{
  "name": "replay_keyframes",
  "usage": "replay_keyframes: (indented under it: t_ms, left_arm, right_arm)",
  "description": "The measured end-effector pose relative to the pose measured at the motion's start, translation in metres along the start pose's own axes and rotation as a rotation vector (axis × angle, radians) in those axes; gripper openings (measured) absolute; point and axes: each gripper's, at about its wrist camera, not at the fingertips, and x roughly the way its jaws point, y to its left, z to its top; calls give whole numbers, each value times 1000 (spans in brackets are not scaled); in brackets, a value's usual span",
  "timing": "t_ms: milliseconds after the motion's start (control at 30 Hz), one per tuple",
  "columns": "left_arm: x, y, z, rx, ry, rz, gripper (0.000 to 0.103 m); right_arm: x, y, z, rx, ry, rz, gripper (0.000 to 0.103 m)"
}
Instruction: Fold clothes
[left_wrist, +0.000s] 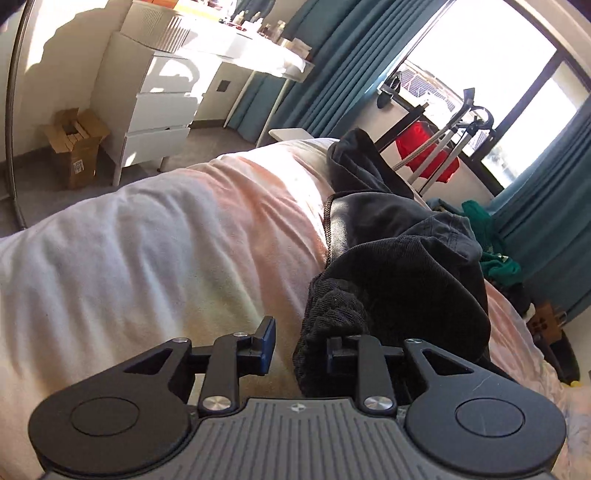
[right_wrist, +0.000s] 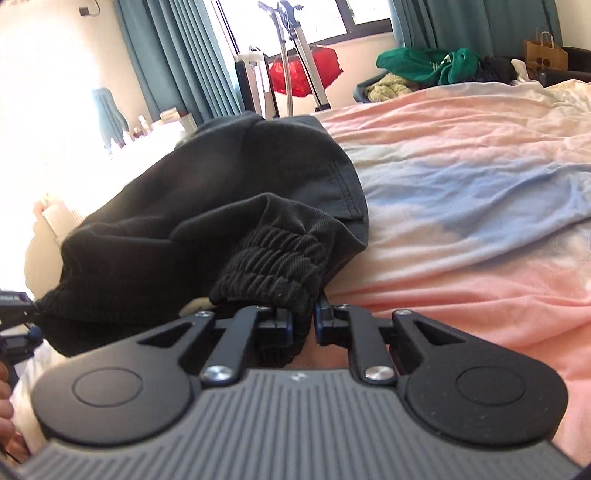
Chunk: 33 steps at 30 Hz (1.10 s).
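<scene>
A black garment (left_wrist: 406, 266) lies bunched on the pink and blue bedsheet (left_wrist: 166, 240), its ribbed elastic band (left_wrist: 332, 317) nearest me. My left gripper (left_wrist: 301, 343) is open just above the sheet. The ribbed band reaches into the gap beside the right finger, and the left blue pad (left_wrist: 269, 334) stands clear of the cloth. In the right wrist view the same black garment (right_wrist: 221, 192) fills the middle, and my right gripper (right_wrist: 303, 325) is shut on its ribbed band (right_wrist: 273, 258). The left gripper (right_wrist: 14, 314) shows at that view's left edge.
A white drawer unit (left_wrist: 159, 110), a cardboard box (left_wrist: 75, 147) and a white desk (left_wrist: 251, 55) stand beyond the bed. Teal curtains (left_wrist: 332, 55), a rack with a red garment (right_wrist: 303, 70), a green clothes pile (right_wrist: 424, 66) and a paper bag (right_wrist: 545, 51) line the window side.
</scene>
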Motion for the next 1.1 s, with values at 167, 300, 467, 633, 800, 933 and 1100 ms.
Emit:
replay_keyframes:
  t_ms: [167,300,467,633,800,933,1100]
  left_arm:
    - [-18,-39,-23,315,-45,140,64]
    - [-37,-73,-55,599,-153,206,83]
    - [-27,-115,-101,951,-291,286,88]
    - [11,-129,-123,1162,-294,382,88]
    - [26,-144,-161,1424,-371,362,75]
    - [37,-150,-172,1508,-362,326,65]
    - [31,-152,-143,1353,-317,286,18]
  right_arm:
    - [-30,2,18,38,-126,112,12]
    - [-48,9,26,29,-180,173,12]
    - [-55,2,30,72,-187,217,12]
    - [-62,-6,36,120,-221,221,12]
    - [-62,-4,36,96,-228,233,12]
    - [-58,6,34,24,-224,196,12]
    - [-50,-1,34,29,-197,124,12]
